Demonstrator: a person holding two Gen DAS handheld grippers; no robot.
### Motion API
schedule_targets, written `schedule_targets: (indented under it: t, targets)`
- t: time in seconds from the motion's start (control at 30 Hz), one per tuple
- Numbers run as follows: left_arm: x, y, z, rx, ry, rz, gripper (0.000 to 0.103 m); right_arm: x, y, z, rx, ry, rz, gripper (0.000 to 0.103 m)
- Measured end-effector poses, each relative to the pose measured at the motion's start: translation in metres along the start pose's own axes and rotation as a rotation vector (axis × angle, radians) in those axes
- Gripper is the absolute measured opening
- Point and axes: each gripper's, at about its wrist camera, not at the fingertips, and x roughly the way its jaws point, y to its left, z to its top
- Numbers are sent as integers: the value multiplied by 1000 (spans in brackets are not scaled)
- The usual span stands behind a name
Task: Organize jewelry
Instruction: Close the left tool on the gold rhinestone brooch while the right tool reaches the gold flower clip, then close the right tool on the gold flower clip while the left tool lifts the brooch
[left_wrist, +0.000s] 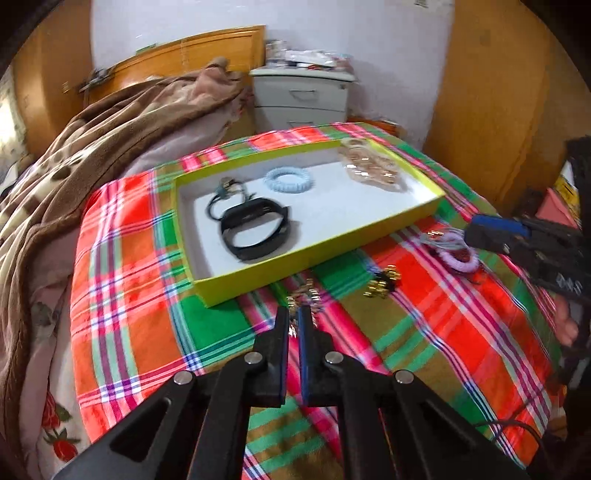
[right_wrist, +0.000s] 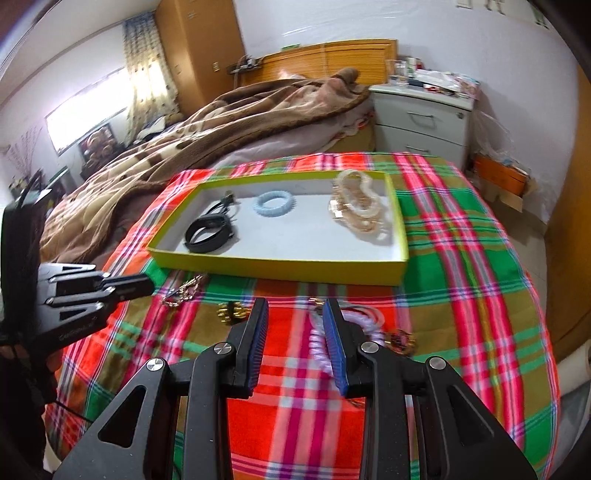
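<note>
While the left gripper (left_wrist: 294, 314) is clenched on a gold chain (left_wrist: 308, 295) just in front of the yellow tray (left_wrist: 258, 275), the right gripper (right_wrist: 295, 314) hangs released over a lilac coil bracelet (right_wrist: 317, 341) on the plaid cloth (right_wrist: 461, 258). Inside the tray lie a black band (left_wrist: 255, 229), a blue ring (left_wrist: 288, 179) and pale necklaces (left_wrist: 373, 166).

My left gripper (left_wrist: 294, 313) points steeply down just in front of the near wall of the yellow box (left_wrist: 258, 275), jaws almost together and pinching a gold chain (left_wrist: 308, 295). My right gripper (right_wrist: 295, 308) tilts down in front of the same box, toward its right end, jaws standing apart
</note>
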Motion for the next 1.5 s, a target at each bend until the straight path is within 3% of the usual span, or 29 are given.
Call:
schedule_targets:
  t: [0.1, 0.17, 0.2, 0.33, 0.5, 0.6, 0.7, 1.1, 1.2, 1.5]
  targets:
    - [3, 2, 2, -37, -5, -50, 8, 10, 8, 1, -22, 26, 13, 31]
    - [9, 0, 2, -40, 4, -64, 37, 15, 10, 1, -27, 34, 14, 31]
    - [11, -1, 2, -36, 11, -49, 41, 16, 11, 2, -26, 35, 15, 31]
    - [25, -9, 4, 8, 38, -55, 42, 19, 11, 1, -25, 43, 14, 31]
    - [41, -17, 6, 60, 73, 11, 42, 23, 12, 1, -32, 56, 15, 31]
    - [41, -15, 7, 48, 78, 8, 42, 29, 16, 3, -43, 72, 18, 32]
    - [39, -13, 7, 47, 77, 33, 27, 31, 23, 4, -67, 75, 38, 31]
    - [25, 7, -1, -32, 38, 32, 24, 62, 42, 3, -111, 138, 59, 32]
    - [21, 11, -4, -41, 33, 33, 24, 67, 45, 2, -116, 155, 66, 48]
    - [15, 19, -10, -70, 29, 40, 24, 69, 54, -5, -169, 151, 26, 48]
